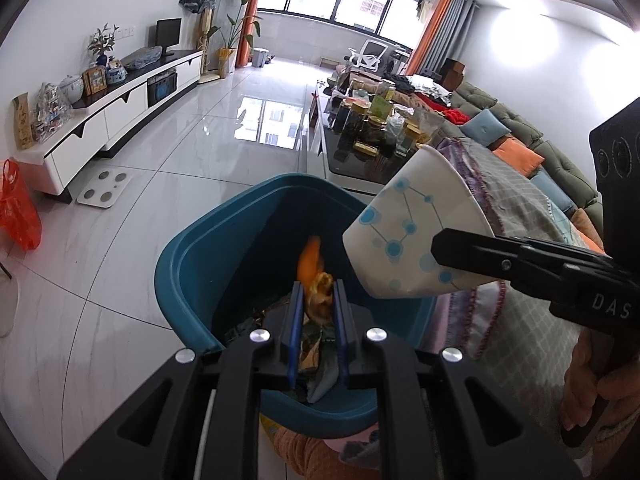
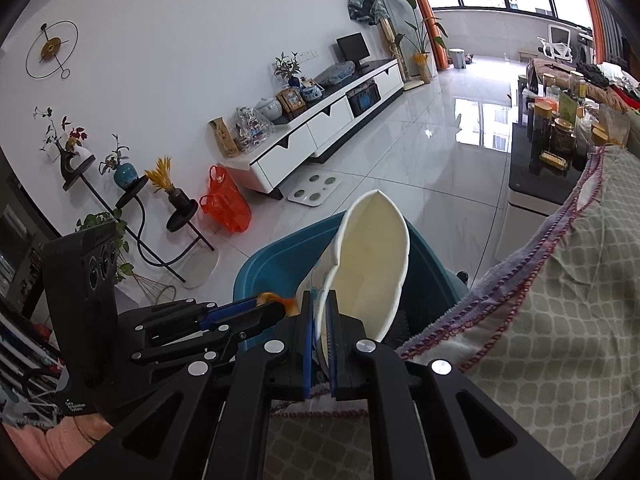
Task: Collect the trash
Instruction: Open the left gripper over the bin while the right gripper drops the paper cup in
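Right gripper (image 2: 322,330) pinches the flimsy paper cup (image 2: 372,264) by its rim; left gripper (image 1: 318,304) nips light orange peel (image 1: 316,276) over the bin (image 1: 180,264).

A: Your orange peel (image 1: 314,276) is smeared by blur at its upper end, so its outline can't be read.

B: And the blue bin (image 1: 192,264)?

A: Your left gripper (image 1: 317,300) covers its near rim; the paper cup (image 1: 404,220) hides its right edge, and its contents stay dark.
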The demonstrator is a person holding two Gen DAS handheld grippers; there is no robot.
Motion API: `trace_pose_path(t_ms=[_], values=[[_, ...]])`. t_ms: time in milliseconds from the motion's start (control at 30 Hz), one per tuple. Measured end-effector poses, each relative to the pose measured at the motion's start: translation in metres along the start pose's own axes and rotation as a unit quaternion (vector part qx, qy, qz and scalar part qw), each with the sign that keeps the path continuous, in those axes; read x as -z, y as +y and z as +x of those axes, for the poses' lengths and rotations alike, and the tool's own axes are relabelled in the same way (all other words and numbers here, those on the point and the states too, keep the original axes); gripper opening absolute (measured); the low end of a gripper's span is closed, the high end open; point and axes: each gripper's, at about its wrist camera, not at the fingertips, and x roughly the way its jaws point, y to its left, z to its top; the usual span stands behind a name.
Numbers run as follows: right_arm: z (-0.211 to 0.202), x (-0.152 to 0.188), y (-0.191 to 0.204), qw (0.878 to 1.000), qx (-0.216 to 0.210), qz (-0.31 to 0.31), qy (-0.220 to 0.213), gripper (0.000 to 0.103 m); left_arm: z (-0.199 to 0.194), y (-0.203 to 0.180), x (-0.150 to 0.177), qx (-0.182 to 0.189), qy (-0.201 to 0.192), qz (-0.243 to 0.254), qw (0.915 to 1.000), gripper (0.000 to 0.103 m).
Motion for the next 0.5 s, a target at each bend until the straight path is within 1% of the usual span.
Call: trace_pose_path(t_ms=[33,67,100,133,367,467,500], values=[[0.002,0.0,0.0,1.0,0.001,0.001,0.001,0.011,0.001,0.001,0.0,0.0,0.001,-0.002,1.0,0.018],[0.003,0.0,0.0,1.0,0.0,0.002,0.002,0.017,0.002,0.001,0.0,0.0,0.002,-0.005,1.0,0.021],[0.004,0.0,-0.001,1.0,0.0,0.004,0.003,0.026,0.002,0.006,0.001,0.0,0.003,-0.008,1.0,0.024],[0.004,0.0,-0.002,1.0,0.001,0.007,0.003,0.028,0.002,0.006,0.001,-0.001,0.002,-0.009,1.0,0.025],[-0.002,0.003,-0.006,1.0,-0.002,0.01,-0.002,0.028,-0.003,0.01,0.004,-0.002,-0.005,-0.013,0.9999,0.026],[-0.008,0.006,-0.009,1.0,-0.002,0.014,-0.006,0.028,-0.009,0.01,0.005,0.0,-0.015,-0.008,0.9999,0.033],[-0.009,0.007,-0.009,1.0,-0.002,0.015,-0.008,0.028,-0.012,0.008,0.006,0.003,-0.019,-0.005,0.9998,0.034]])
